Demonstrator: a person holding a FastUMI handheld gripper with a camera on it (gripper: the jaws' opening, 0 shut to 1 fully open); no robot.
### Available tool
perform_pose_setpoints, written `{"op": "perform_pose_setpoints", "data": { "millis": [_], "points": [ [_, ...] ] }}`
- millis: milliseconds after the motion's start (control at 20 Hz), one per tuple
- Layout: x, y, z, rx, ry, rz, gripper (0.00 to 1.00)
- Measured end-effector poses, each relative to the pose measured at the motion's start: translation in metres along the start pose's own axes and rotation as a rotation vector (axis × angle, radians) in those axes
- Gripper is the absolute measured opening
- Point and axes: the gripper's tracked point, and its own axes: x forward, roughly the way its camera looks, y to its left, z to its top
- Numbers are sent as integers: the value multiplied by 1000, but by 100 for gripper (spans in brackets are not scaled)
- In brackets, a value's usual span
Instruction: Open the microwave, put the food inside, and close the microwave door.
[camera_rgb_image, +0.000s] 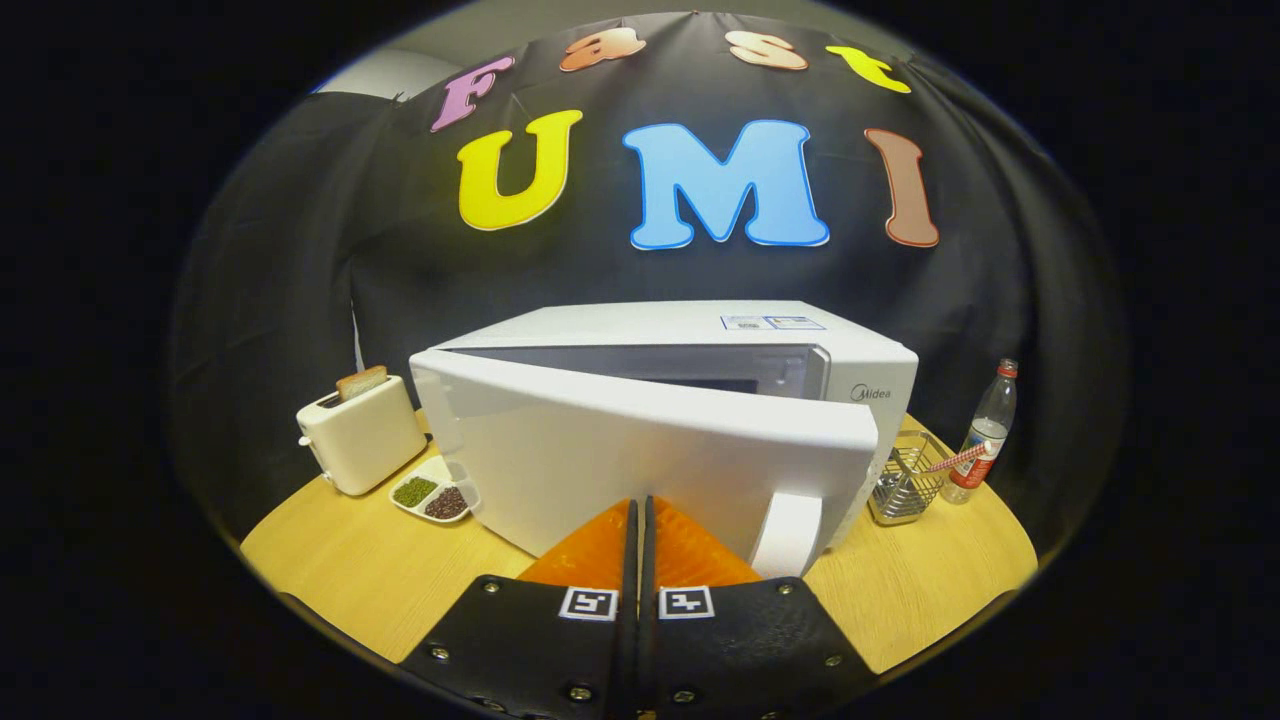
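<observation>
A white microwave stands on the round wooden table. Its door is hinged on the left and hangs partly ajar, its handle at the right end swung toward me. A slice of the dark cavity shows above the door's top edge; what is inside is hidden. My gripper is shut with nothing between its fingers, the tips touching or nearly touching the door's front face, a little left of the handle.
A white toaster with a bread slice stands left of the microwave. A small divided dish of beans lies beside it. To the right are a wire basket and a plastic bottle.
</observation>
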Motion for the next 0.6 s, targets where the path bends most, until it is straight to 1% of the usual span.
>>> {"op": "perform_pose_setpoints", "data": {
  "millis": [600],
  "points": [
    [53,-27,14,8,7,-90,1]
  ]
}}
